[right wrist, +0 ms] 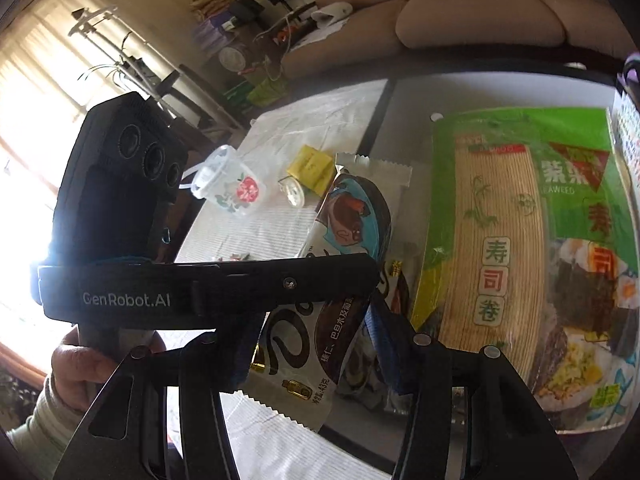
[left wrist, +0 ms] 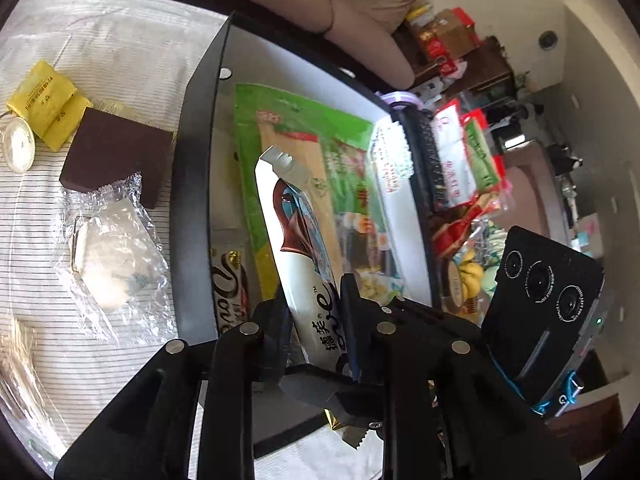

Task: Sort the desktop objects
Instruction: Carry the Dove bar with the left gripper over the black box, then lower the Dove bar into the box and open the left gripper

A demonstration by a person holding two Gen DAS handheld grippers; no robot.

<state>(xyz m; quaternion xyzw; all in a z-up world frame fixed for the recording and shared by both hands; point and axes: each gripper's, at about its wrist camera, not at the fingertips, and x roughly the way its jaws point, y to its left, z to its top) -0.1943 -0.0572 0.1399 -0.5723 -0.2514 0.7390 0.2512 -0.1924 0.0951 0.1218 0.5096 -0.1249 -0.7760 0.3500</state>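
Closest to my left wrist camera, the left gripper (left wrist: 314, 316) is pinching the lower end of a white Dove chocolate bar (left wrist: 298, 240), both fingers pressed against its wrapper, so the bar is tilting up over the black tray (left wrist: 192, 184). Under it I am seeing the green seaweed sushi pack (left wrist: 308, 140) lying flat in the tray and a second Dove bar (left wrist: 230, 288) lying against the tray's left wall. Out on the striped cloth (left wrist: 36, 264) are sitting a brown block (left wrist: 116, 152), yellow packets (left wrist: 44, 100) and a clear plastic wrapper (left wrist: 108, 256). From the right wrist view, I am watching the right gripper (right wrist: 310, 344) with its fingers standing apart, spread either side of the bar's bottom end without clearly touching it.
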